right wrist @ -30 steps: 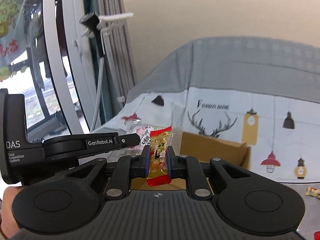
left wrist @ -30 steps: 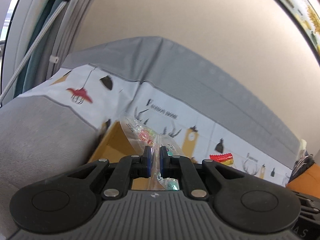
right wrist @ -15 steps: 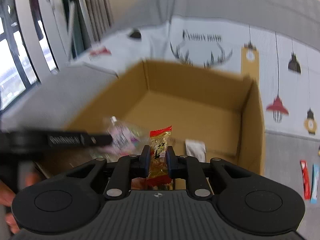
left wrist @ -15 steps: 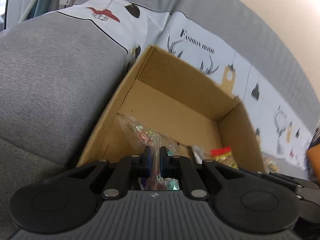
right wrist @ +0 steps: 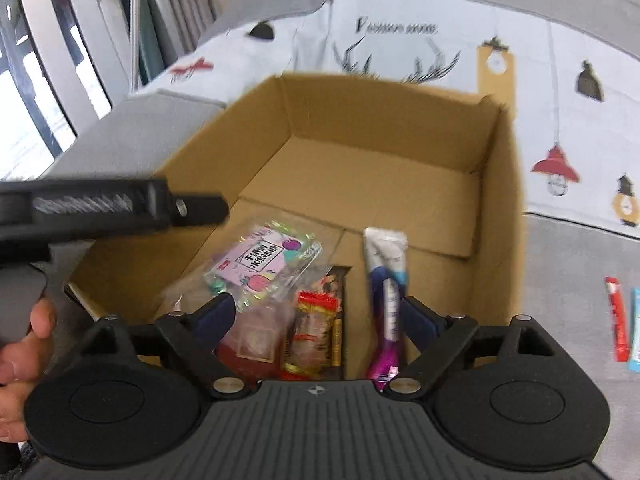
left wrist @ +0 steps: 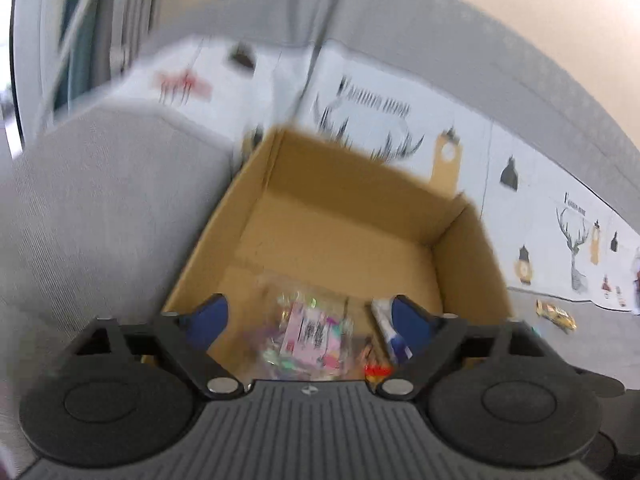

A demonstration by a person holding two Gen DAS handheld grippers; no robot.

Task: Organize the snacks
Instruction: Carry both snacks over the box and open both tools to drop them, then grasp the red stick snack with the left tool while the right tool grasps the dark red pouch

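Observation:
An open cardboard box (left wrist: 340, 184) sits on a grey sofa, and both grippers hang over its near end. My left gripper (left wrist: 310, 320) is opening wide, its blue pads clear of the clear candy bag with a pink label (left wrist: 312, 332) lying loose on the box floor below. My right gripper (right wrist: 316, 320) is opening too, pads apart from the red-and-gold snack packet (right wrist: 314, 332) resting in the box (right wrist: 496, 184). Beside it lie the candy bag (right wrist: 264, 260) and a purple-and-white stick packet (right wrist: 386, 288). The left gripper's body (right wrist: 120, 208) crosses the right wrist view, held by a hand (right wrist: 24, 336).
A red stick packet (right wrist: 616, 320) and a light blue packet (right wrist: 634, 328) lie on the grey seat right of the box. A yellow packet (left wrist: 558, 314) lies there too. A printed white cloth (right wrist: 400, 32) covers the sofa back; window frames stand at left.
Both grippers came down over the box and opened. The candy bag left the left jaws and the red-and-gold packet left the right jaws; both now lie in the box.

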